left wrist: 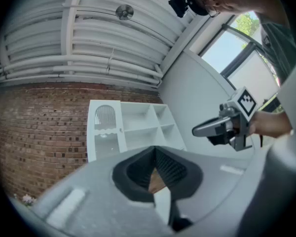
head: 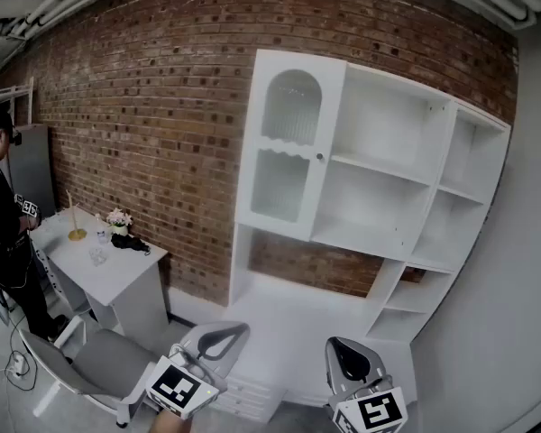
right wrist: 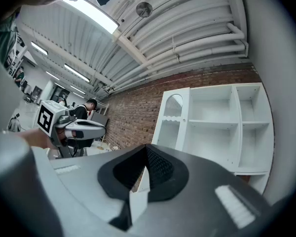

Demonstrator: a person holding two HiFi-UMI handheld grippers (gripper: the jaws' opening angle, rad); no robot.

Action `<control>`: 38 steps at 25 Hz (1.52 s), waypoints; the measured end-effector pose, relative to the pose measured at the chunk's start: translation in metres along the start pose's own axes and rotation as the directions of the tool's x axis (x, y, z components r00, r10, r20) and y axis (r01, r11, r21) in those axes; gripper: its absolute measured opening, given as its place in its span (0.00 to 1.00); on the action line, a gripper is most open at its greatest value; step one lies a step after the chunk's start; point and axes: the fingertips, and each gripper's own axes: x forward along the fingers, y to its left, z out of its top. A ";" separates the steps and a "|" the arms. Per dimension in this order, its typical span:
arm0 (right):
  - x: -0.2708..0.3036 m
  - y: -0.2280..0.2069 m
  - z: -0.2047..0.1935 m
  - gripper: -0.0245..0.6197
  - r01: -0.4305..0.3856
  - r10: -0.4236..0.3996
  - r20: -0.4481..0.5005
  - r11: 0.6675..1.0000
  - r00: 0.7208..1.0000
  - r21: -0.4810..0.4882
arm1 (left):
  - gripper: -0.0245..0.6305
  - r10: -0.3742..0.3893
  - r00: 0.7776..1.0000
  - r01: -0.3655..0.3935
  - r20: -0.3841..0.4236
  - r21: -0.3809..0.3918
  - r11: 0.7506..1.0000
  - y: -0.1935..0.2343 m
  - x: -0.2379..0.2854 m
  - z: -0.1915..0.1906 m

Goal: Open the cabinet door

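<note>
Currently: cabinet door [head: 288,147] closed, sitting flush in the top-left bay of the white cabinet [head: 392,242] against the brick wall [head: 144,106]. The other bays are bare open shelves. Door is well apart from both tools and above them.

Left tool [head: 237,331]: jaws together, nothing between them, low in the head view and aimed slightly up toward the cabinet. Right tool [head: 339,345]: jaws fully together, empty, held level just right of the left one. Neither touches anything.

Door notes:
- White frame with two ribbed panes, an arched upper one [head: 292,105] and a lower one [head: 279,186] with a wavy rail between. Cannot tell whether glass or plastic; treat as fragile and keep the tools off them.
- Small round knob [head: 320,157] at mid-height on the right edge, so the hinges are probably on the left.
- Judged light and stiff; should swing on a gentle pull. A catch may give slight resistance at first; cannot tell from here.

Where to hold: the knob. It is small and looks smooth, so likely slippery. Jaws need to open, straddle it, then close squarely behind its head. Pull outward and let the hand follow the arc leftward rather than dragging straight back.

Step in hand: approach, not yet begun in earnest.

Off-task: a white worktop [head: 117,269] at far left.
</note>
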 end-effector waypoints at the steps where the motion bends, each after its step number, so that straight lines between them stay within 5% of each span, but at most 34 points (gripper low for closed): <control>1: 0.001 0.001 0.000 0.04 0.002 -0.002 0.001 1.000 1.000 -0.002 | 0.04 -0.002 1.000 0.002 0.002 0.002 1.000 0.001 0.000 0.000; 18: 0.022 -0.001 -0.002 0.04 0.064 -0.064 -0.003 0.998 0.998 -0.006 | 0.04 -0.031 1.000 0.031 -0.006 0.001 1.000 0.024 0.003 -0.016; 38: 0.080 -0.093 -0.026 0.04 -0.028 0.028 0.013 1.000 1.000 -0.003 | 0.04 0.058 0.998 -0.056 -0.033 0.053 0.997 0.035 0.100 -0.036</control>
